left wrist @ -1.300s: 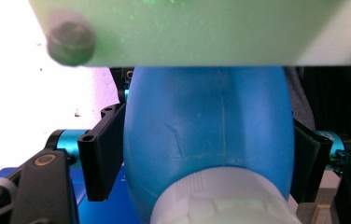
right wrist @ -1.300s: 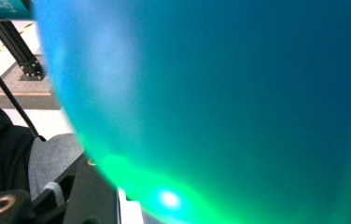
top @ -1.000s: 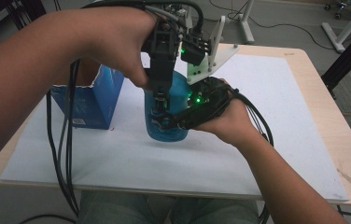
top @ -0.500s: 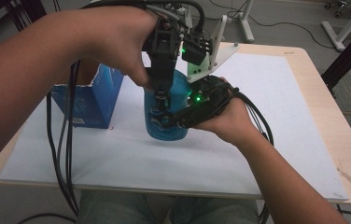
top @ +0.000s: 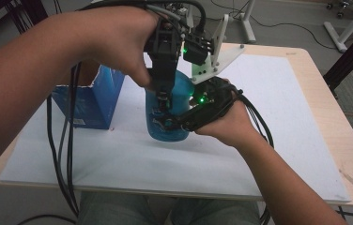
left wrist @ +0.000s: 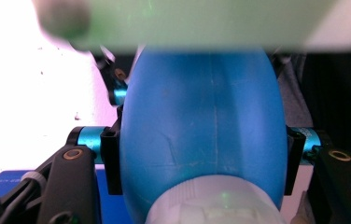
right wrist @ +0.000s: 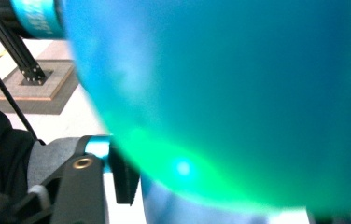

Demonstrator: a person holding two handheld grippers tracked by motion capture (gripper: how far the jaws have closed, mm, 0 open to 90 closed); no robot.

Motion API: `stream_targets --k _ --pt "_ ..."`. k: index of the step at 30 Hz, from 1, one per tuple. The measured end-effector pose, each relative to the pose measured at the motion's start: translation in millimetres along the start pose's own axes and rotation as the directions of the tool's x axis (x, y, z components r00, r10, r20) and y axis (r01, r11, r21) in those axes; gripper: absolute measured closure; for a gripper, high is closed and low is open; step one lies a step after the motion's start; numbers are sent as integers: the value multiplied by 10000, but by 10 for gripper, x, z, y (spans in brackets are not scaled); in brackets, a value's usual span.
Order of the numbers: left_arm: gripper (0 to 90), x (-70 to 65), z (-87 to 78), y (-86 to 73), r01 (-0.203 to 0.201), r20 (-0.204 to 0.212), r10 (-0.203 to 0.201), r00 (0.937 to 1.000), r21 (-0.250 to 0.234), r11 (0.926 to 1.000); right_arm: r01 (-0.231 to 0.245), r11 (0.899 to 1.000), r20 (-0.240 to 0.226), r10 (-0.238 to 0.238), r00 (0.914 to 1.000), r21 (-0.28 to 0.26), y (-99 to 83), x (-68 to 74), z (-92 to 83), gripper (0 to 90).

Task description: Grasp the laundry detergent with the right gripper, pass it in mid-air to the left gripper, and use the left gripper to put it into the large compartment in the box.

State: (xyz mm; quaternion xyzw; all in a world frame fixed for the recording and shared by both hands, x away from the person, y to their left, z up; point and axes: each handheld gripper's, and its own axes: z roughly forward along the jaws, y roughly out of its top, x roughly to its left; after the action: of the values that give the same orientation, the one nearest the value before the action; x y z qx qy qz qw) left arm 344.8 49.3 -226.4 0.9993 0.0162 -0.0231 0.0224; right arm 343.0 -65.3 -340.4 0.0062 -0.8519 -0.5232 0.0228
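Note:
A blue plastic bottle (top: 180, 96) stands on the white mat, its white cap (left wrist: 211, 205) close to the camera in the left gripper view. My left gripper (top: 163, 101) comes down from above and is shut on the bottle (left wrist: 201, 121), a pad pressed to each flank. My right gripper (top: 164, 123) reaches in from the right at the bottle's lower part. Its jaws have just been opening. In the right gripper view the bottle (right wrist: 234, 93) sits blurred between them, and the one finger (right wrist: 124, 177) that shows stands at its edge without squeezing it.
A torn-open blue carton (top: 90, 101) stands left of the bottle. The white mat (top: 278, 117) covers most of the wooden table (top: 348, 140). Black cables (top: 64, 154) hang from the left hand over the front edge.

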Motion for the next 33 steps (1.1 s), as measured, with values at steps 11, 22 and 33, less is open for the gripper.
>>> stream_targets --k 11,22,33 --pt "384 22 -44 -82 220 -16 -220 9998 25 9998 -94 9993 174 87 9998 362 -86 11 -141 129" --pt "384 68 -135 -181 767 16 -767 9971 -4 9971 8 9952 551 -63 9985 983 -99 14 -409 17" --pt "383 113 -401 -268 1772 59 -1772 9842 -10 9842 670 9521 868 -969 9915 2983 28 -23 -712 5"
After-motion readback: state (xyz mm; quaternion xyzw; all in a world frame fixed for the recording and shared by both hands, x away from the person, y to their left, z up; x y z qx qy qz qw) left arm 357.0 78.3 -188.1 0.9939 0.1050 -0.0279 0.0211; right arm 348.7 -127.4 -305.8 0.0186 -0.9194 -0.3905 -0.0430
